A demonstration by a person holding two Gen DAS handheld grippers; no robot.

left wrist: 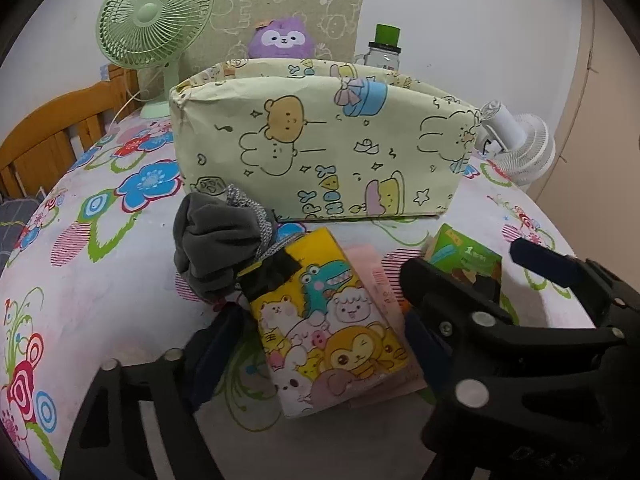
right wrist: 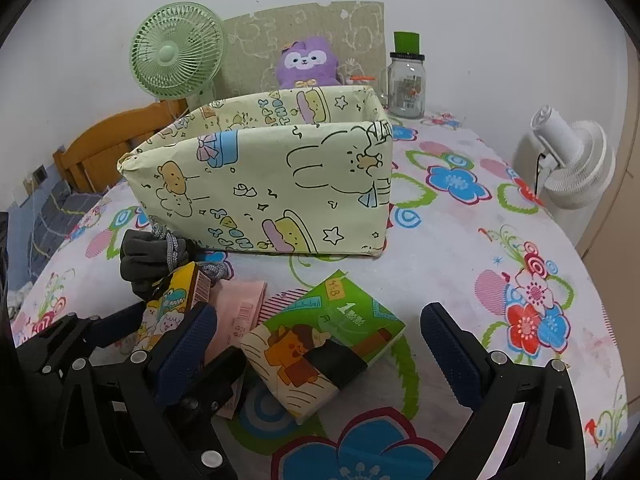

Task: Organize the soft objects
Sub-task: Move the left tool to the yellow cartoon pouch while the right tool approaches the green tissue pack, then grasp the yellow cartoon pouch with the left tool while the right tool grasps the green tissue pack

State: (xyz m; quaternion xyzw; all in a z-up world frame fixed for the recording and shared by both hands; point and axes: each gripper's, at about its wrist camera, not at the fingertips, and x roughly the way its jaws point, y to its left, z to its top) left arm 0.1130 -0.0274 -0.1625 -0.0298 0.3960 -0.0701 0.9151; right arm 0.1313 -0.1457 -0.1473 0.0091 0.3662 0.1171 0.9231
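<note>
My left gripper (left wrist: 320, 344) straddles yellow tissue pack (left wrist: 332, 332), jaws open w/ no squeeze; right gripper (right wrist: 320, 344) open over green tissue pack (right wrist: 324, 344), lower center; box (right wrist: 260, 184) behind.

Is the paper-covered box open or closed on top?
Open. The box has no lid; its inner walls show past the rim. Its bottom is hidden, so I cannot tell whether anything lies inside.
</note>
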